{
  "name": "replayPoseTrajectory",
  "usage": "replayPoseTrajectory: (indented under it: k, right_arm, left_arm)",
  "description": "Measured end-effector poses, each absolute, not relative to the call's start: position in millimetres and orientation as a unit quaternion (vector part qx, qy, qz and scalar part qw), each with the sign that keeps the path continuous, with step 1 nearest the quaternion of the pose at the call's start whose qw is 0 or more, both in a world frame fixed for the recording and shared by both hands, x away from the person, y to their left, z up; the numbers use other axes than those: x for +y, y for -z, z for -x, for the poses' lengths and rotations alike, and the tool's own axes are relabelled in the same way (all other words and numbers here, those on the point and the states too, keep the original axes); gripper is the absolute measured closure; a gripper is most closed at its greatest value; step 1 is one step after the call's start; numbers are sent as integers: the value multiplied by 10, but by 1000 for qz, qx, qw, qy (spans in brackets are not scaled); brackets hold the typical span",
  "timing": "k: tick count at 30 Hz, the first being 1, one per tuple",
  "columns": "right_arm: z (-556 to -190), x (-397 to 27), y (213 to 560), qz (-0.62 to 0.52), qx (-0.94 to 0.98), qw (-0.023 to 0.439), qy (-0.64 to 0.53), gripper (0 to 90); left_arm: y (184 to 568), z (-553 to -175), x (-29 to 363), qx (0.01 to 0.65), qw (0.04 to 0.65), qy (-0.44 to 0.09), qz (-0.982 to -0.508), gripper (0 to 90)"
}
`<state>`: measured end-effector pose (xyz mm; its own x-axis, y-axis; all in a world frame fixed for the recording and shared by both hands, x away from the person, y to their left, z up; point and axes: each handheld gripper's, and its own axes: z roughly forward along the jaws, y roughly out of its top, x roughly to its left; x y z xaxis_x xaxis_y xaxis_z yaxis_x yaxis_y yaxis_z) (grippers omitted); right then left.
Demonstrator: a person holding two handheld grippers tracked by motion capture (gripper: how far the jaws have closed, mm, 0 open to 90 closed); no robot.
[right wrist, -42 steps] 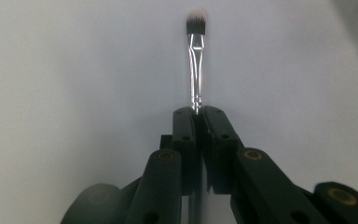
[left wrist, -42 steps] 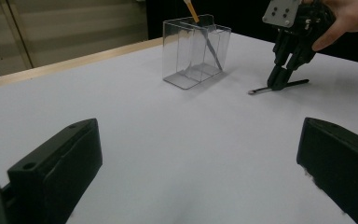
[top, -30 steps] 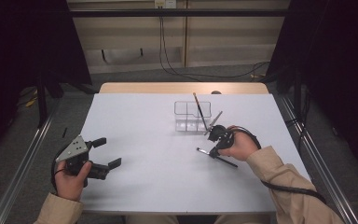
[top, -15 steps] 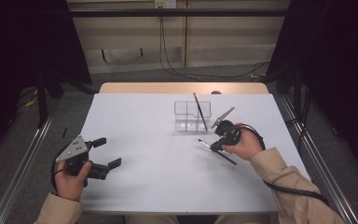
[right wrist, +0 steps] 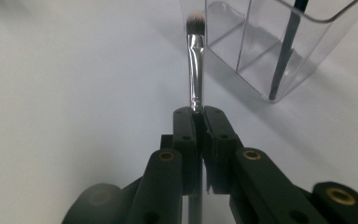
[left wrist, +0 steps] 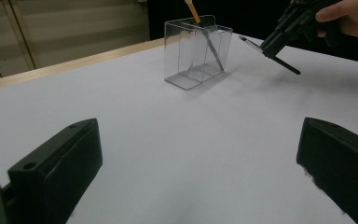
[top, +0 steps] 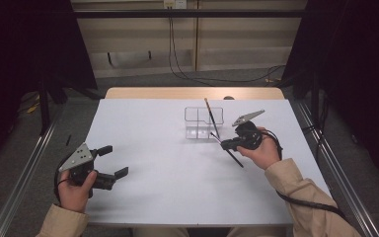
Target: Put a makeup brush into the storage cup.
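Right gripper view: the right tongs [right wrist: 198, 114] pinch a makeup brush [right wrist: 195, 65], bristles beside the clear organizer [right wrist: 279, 51].

No readable text, label, brand, number or sign is seen in any view. No lettering can be made out on the surfaces in view.

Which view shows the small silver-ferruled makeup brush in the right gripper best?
Right gripper view: the small silver-ferruled makeup brush runs up from the shut right gripper, bristles sharp. High view shows a thin dark stick. Left gripper view shows it far off, at an angle.
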<state>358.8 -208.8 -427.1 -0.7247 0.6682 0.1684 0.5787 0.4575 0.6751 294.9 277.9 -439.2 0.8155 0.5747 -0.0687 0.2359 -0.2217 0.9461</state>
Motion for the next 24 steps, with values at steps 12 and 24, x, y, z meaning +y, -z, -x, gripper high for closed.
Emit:
replayPoseTrajectory:
  k: [12,24]
  right_arm:
    - [-3557,-2158,4247,-379,812,78,-438,848]
    - [-3499,-2234,4177,-389,754,128,-514,848]
  left_arm:
    - [4390,-2946,2785,267,567,-151,-765,1]
    - [4396,-2950,2783,266,565,-149,-767,1]
